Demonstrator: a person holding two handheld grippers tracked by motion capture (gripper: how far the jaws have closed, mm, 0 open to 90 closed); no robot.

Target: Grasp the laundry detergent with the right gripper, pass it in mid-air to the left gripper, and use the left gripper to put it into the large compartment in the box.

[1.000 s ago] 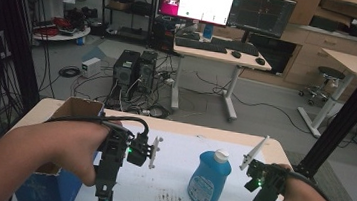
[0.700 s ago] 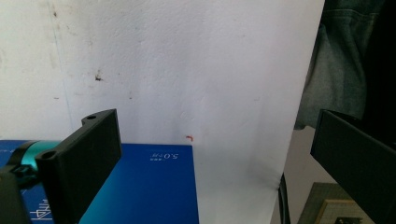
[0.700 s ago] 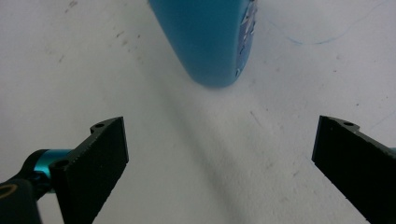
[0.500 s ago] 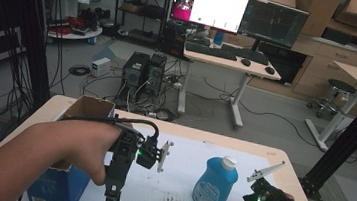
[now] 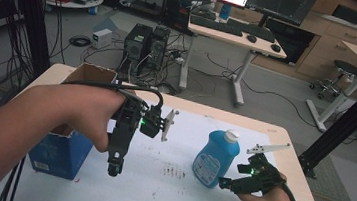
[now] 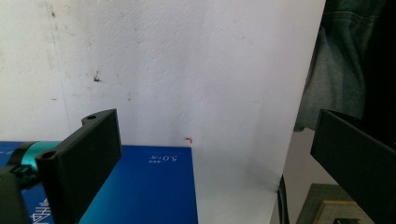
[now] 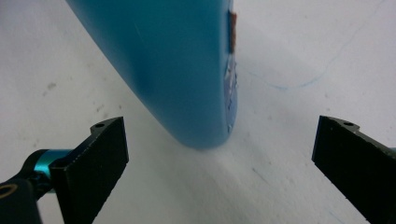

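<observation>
Blue bottle (image 5: 215,157) upright on white table (image 5: 273,135), long axis vertical, white cap up, label toward camera; right gripper (image 5: 228,183) just beside its base, jaws wide apart, empty; left gripper (image 5: 115,167) likewise agape.

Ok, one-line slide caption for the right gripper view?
Open right hand-held gripper faces the base of the blue bottle standing on the white table.

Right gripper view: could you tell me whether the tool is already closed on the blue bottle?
No, the blue bottle stands ahead of the wide-open right tool, untouched.
</observation>
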